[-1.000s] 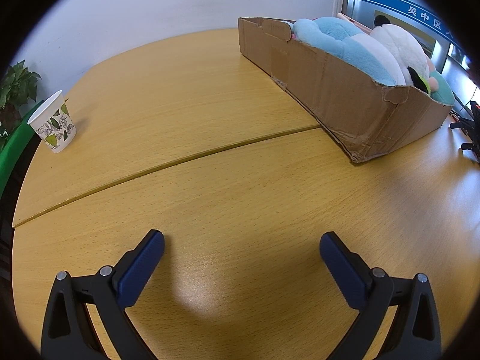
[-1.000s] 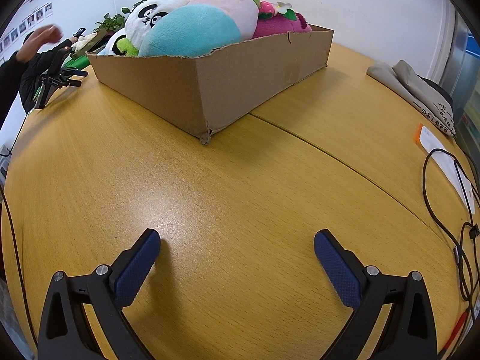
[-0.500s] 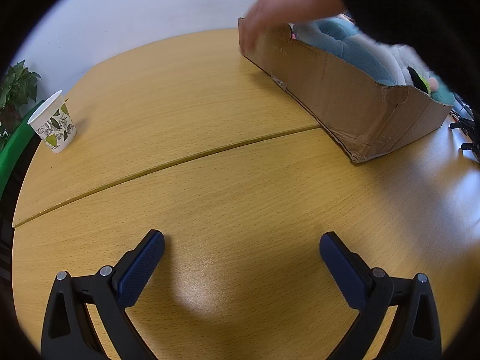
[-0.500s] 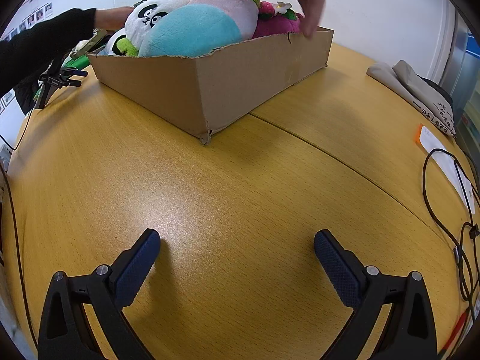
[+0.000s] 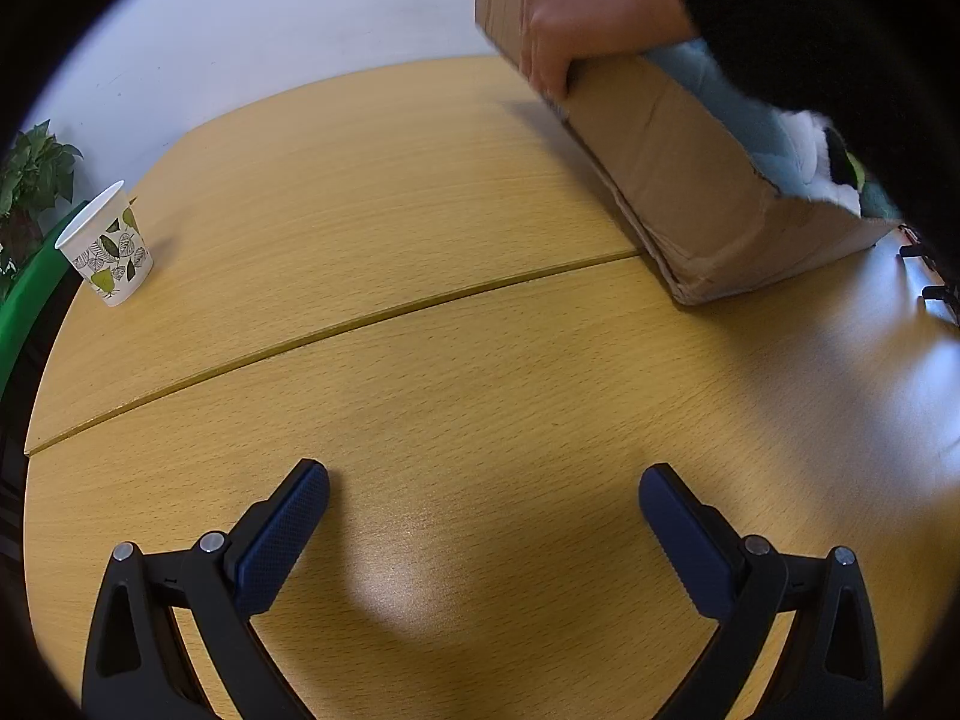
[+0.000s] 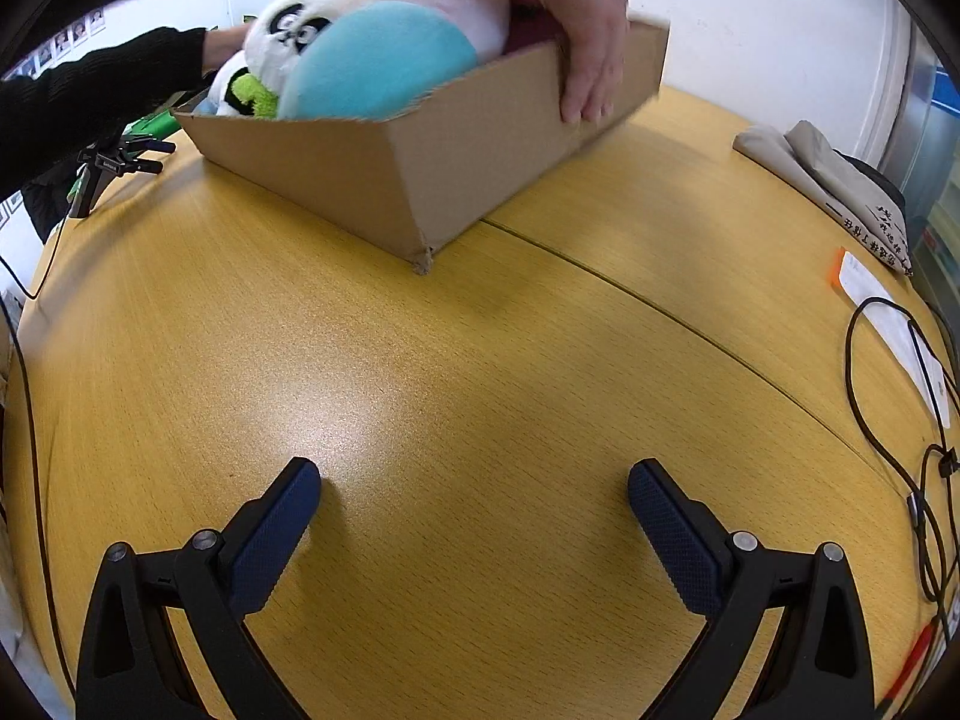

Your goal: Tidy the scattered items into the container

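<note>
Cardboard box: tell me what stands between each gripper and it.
Only bare table lies between the open right gripper and the cardboard box, and likewise ahead of the open left gripper. A bare hand grips the box's wall, tilting it.

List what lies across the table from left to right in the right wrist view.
Small black tripod → cardboard box of plush toys → folded grey cloth → white paper slip → black cable.
</note>
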